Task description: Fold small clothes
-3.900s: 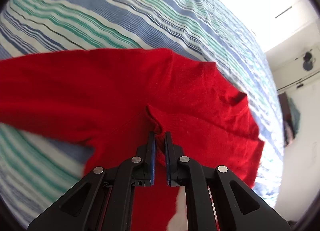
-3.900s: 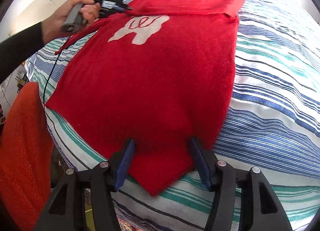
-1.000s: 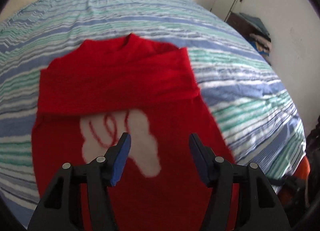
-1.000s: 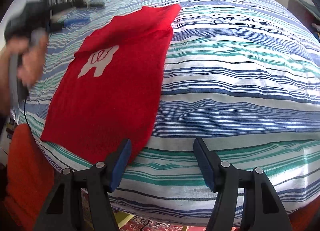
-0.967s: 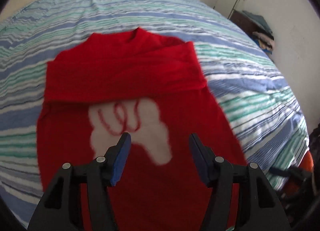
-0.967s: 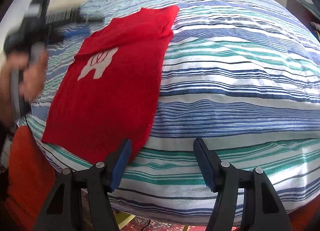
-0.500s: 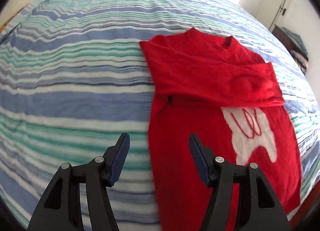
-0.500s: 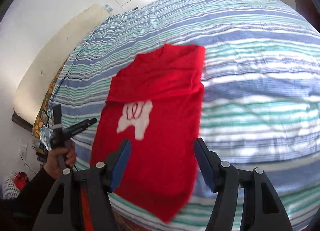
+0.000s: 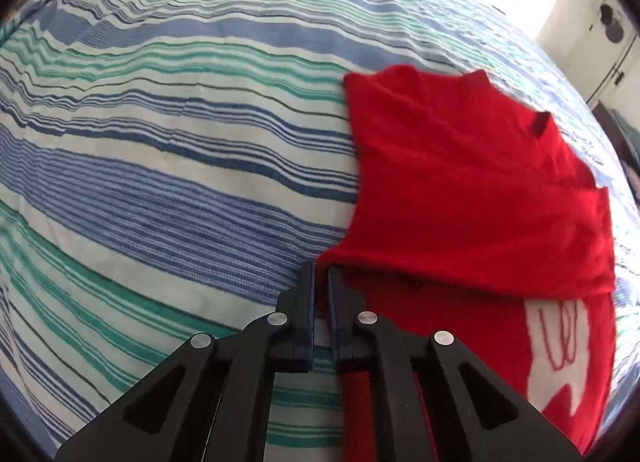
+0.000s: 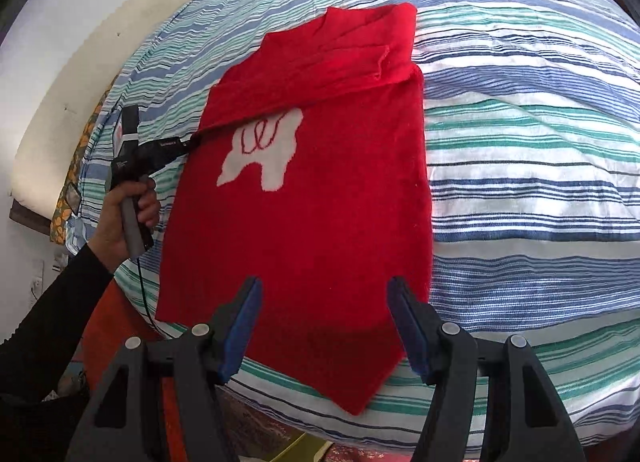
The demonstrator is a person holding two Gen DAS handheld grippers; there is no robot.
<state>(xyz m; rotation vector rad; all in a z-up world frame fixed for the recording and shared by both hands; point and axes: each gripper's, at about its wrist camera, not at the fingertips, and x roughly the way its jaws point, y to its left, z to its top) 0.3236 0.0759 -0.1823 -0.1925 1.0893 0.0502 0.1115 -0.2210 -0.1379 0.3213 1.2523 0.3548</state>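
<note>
A red sweater (image 9: 460, 190) (image 10: 312, 222) with a white motif (image 10: 264, 154) lies flat on the striped bed, its sleeves folded across the chest. My left gripper (image 9: 322, 274) is at the sweater's left edge where the folded sleeve meets the body. Its jaws are closing tight, with a pinch of red fabric between the pads. The right wrist view shows that gripper (image 10: 192, 142) held by a hand (image 10: 124, 214) in a dark sleeve. My right gripper (image 10: 324, 322) hovers open just above the bottom hem, with nothing pressed between its fingers.
The blue, green and white striped bedspread (image 9: 160, 142) (image 10: 520, 142) spreads wide on both sides of the sweater. A cream pillow (image 10: 80, 82) lies at the bed's far left. An orange cloth (image 10: 116, 322) hangs below the near edge.
My left gripper swung to the sweater's left edge, dropped down and went from wide open to shut on the fold. The right gripper drifted nearer the hem and stayed open.
</note>
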